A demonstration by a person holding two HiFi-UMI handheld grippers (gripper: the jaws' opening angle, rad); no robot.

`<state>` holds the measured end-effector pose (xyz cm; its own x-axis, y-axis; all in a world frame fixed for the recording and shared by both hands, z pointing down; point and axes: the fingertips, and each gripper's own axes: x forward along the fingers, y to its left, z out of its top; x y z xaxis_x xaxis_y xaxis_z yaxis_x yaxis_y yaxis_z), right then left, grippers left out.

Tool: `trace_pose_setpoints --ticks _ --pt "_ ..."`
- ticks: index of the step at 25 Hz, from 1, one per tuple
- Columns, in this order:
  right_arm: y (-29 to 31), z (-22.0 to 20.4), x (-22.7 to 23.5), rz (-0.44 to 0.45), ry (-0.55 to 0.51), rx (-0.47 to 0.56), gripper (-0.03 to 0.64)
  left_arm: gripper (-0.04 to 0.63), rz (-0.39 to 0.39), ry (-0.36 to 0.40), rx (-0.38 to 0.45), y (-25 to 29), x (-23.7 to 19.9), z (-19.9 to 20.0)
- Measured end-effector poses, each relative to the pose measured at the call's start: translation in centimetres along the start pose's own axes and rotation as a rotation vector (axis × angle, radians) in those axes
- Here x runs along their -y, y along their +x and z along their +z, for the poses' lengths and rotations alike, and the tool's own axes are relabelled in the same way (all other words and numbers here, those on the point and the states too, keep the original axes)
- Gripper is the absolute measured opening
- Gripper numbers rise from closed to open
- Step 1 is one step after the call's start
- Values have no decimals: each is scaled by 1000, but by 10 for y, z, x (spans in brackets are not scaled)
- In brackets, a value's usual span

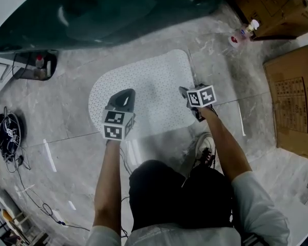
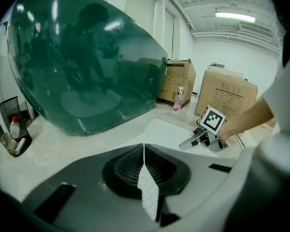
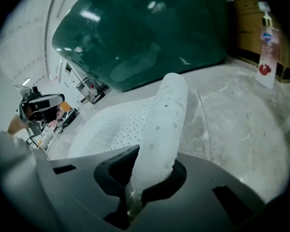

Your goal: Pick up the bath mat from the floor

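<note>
Mat: white perforated mat (image 1: 154,83) lies on the floor (image 1: 61,96) just beside the tub (image 1: 92,9), its near edge at my grippers.
Left gripper: left gripper (image 2: 145,178) is closed on a thin fold of the mat's near-left edge; I see the dotted sheet pinched between the jaws.
Right gripper: right gripper (image 3: 135,190) is clamped on the near-right edge; the mat rises out of the jaws in a soft roll.
Stiffness: I judge it limp. It curls where pinched and lies flat elsewhere, so it should drape and sag between the two holds.
Weight: likely light, a thin sheet.
Surface: looks like smooth rubber or plastic. It may cling to the stone floor or slip in a shallow pinch.
Hold: the edge, two points well apart as now, with enough sheet bitten in.
Risk: I expect the far end to drag toward the tub if I lift low, and a peel from the near edge seems safest.
</note>
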<state>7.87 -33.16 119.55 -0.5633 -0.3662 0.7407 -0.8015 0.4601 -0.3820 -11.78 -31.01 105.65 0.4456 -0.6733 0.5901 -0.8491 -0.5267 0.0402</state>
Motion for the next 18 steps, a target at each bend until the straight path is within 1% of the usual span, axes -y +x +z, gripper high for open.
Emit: trace_pose_setpoints --ticks 6,10,13,16,18 --pt "-22 19 -16 20 -22 15 38 18 13 -6 41 -16 -4 18" --pt "-51 51 -28 43 4 94 38 19 23 -7 66 -26 -11 40" --pt "-77 77 -34 50 -16 144 37 18 36 5 78 -34 -14 58" --pt "-102 99 -41 48 -56 141 37 18 56 -10 90 -44 -20 78" --pt "-116 112 -45 53 -60 127 37 19 70 -21 92 -53 -22 92"
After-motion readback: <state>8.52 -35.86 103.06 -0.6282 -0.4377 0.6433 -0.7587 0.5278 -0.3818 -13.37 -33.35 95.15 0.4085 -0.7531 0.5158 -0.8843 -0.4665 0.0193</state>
